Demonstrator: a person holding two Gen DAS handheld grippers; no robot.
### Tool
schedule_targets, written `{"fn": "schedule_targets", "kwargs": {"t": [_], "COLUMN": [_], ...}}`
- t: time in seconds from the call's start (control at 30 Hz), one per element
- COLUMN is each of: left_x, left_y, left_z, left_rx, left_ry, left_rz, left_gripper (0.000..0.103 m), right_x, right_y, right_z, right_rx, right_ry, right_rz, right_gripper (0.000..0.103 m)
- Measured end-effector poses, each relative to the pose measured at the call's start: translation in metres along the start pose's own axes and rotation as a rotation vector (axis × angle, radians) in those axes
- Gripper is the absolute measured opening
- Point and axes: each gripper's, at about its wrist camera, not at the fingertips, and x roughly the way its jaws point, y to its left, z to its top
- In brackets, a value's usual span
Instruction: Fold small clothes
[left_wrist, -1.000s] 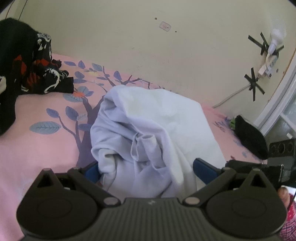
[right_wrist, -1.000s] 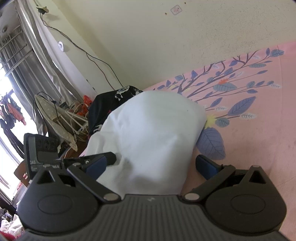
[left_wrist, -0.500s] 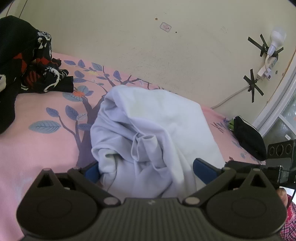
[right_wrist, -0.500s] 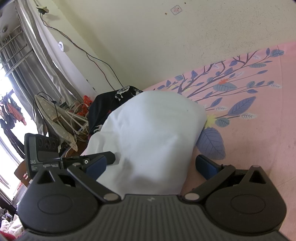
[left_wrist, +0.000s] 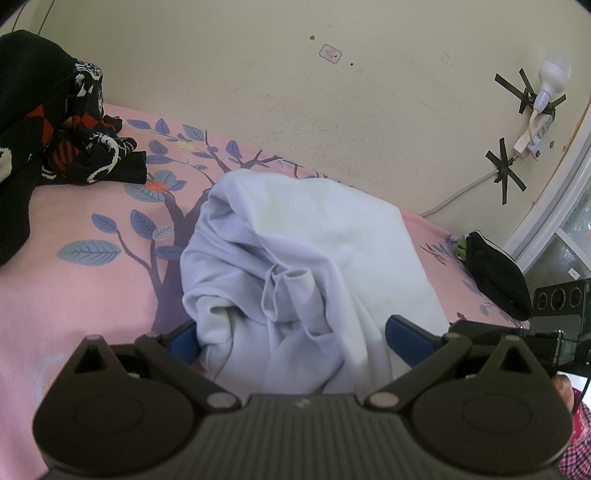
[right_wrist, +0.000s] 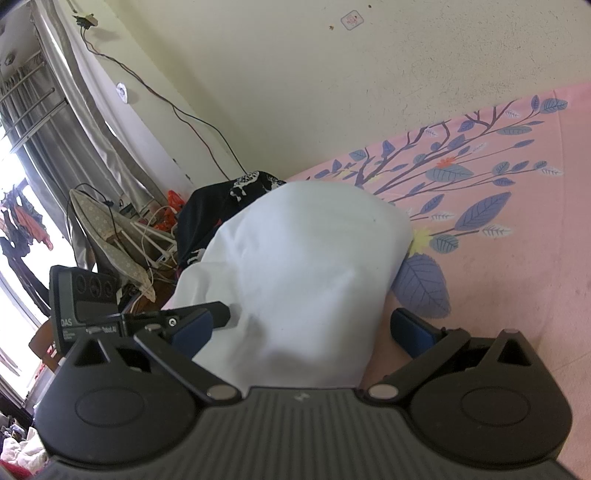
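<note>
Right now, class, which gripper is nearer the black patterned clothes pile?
Left. The left gripper has the black patterned pile off to its left. The right gripper sits farther away, with the white garment between it and the pile.

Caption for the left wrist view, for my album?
Open left gripper straddling a crumpled white garment on a pink bedsheet.

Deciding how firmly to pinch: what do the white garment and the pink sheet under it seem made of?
The crumpled white garment: soft matte knit, probably cotton jersey, judging by its rounded folds. The pink tree-printed bed sheet: smooth matte woven cloth, likely cotton or a blend; it lies flat.
</note>
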Motion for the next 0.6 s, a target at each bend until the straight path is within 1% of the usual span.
{"fn": "schedule_targets", "kwargs": {"t": [0.33,0.5,0.57,0.6], "left_x": [0.0,0.0001,-0.0003,-0.0011], "left_y": [-0.0004,0.0025,0.0043,0.0055], "left_z": [0.0001,0.0016,0.0022,0.0022], "left_rx": [-0.001,-0.024,-0.033,-0.04], "left_ry": [0.0,-0.004,-0.006,-0.01], "left_rz": [0.0,-0.015,-0.019,-0.018], "left_gripper": [0.103,0.102,0.097,0.094], "right_x": [0.0003,0.0011,0.0023,0.0034], "right_y": [0.0002,-0.0004,0.0018,0.0026], "right_z": [0.0006,0.0036,0.003,0.0026], "right_rx": [-0.002,0.015,0.014,0.011], "right_ry": [0.004,0.012,0.015,0.021], "right_rz": [-0.005,-0.009,-0.016,-0.011], "right_gripper": [0.097,0.097,0.097,0.097]}}
